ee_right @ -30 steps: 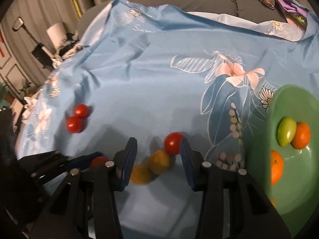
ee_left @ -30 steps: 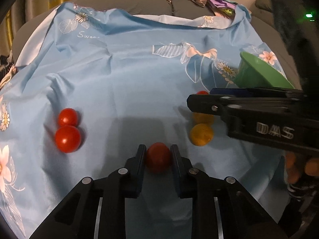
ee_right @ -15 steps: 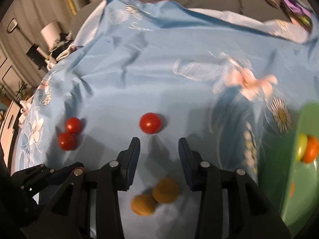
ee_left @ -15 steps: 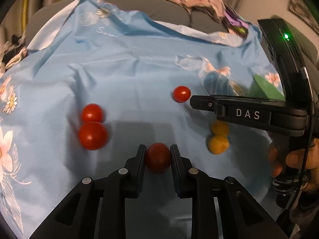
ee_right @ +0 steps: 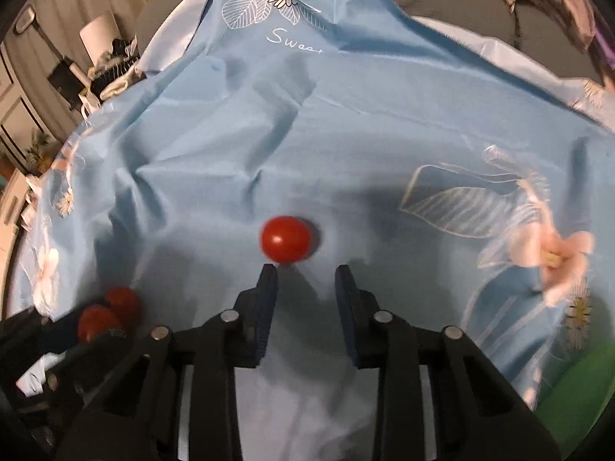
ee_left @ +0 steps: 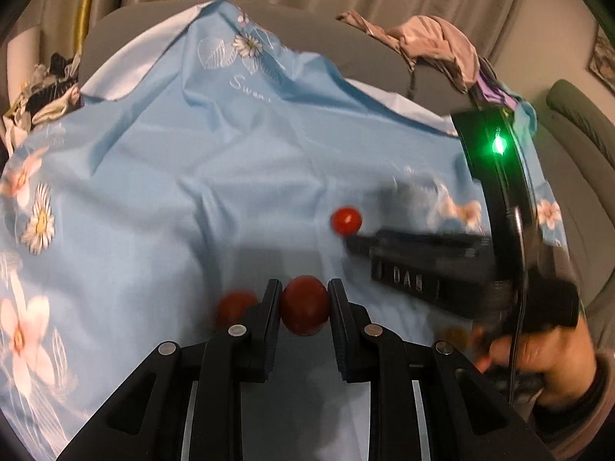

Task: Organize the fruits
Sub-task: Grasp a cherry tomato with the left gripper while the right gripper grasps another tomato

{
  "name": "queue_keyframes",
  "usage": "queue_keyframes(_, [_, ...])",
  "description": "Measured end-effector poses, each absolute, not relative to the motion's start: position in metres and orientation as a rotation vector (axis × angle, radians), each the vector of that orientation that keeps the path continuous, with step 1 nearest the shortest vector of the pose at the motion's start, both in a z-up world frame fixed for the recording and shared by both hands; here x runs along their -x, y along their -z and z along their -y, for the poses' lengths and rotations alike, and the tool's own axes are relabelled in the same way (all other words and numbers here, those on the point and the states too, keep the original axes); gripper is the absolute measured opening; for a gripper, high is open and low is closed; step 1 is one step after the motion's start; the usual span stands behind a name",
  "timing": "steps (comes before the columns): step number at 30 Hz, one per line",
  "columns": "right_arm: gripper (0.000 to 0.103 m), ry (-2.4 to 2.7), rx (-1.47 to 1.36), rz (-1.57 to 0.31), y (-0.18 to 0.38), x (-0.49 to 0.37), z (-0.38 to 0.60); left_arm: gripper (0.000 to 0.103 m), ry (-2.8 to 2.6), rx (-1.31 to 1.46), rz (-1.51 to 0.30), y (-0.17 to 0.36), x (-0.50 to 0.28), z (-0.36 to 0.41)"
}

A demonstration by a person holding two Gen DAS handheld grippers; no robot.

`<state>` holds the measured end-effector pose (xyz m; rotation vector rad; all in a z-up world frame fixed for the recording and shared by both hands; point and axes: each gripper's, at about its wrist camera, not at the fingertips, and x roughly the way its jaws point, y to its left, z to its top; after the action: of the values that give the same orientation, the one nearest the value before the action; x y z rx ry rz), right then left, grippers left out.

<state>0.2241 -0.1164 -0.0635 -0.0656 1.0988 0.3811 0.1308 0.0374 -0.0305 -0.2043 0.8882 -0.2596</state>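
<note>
My left gripper point(ee_left: 304, 288) is shut on a dark red tomato point(ee_left: 305, 304), lifted a little above the blue flowered cloth point(ee_left: 173, 192). A second red tomato point(ee_left: 236, 307) lies just left of its left finger. My right gripper point(ee_right: 305, 272) hangs over the cloth with its jaws closing and nothing between them. A bright red tomato point(ee_right: 286, 238) lies on the cloth just beyond its fingertips. In the left wrist view that tomato point(ee_left: 346, 221) sits at the tip of the right gripper point(ee_left: 351, 241). Two more red tomatoes point(ee_right: 123, 301) show lower left, beside the left gripper's dark body.
An edge of the green bowl point(ee_right: 576, 392) shows at lower right. A blurred orange fruit point(ee_left: 453, 334) lies near the person's hand point(ee_left: 538, 353). Crumpled clothes point(ee_left: 430, 38) lie on the grey sofa behind the cloth.
The right gripper moved left, away from the two orange fruits and the green bowl, to the lone red tomato, and its jaws narrowed. The left gripper rose and shifted with its tomato.
</note>
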Motion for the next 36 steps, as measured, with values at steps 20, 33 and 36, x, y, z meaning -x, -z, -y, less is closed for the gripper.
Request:
queue_keyframes(20, [0.027,-0.530,0.129,-1.066,0.065,-0.243,0.058,0.024,0.171,0.210,-0.918,0.036,-0.163,-0.066])
queue_keyframes(33, [0.026,-0.538,0.039,-0.976,0.024,-0.193,0.097,0.024,0.188,0.193,-0.908,0.025,-0.146,-0.056])
queue_keyframes(36, [0.026,-0.529,0.026,-0.943,0.011,-0.171,0.114,0.024,0.205,0.182,-0.899,0.017,-0.132,-0.047])
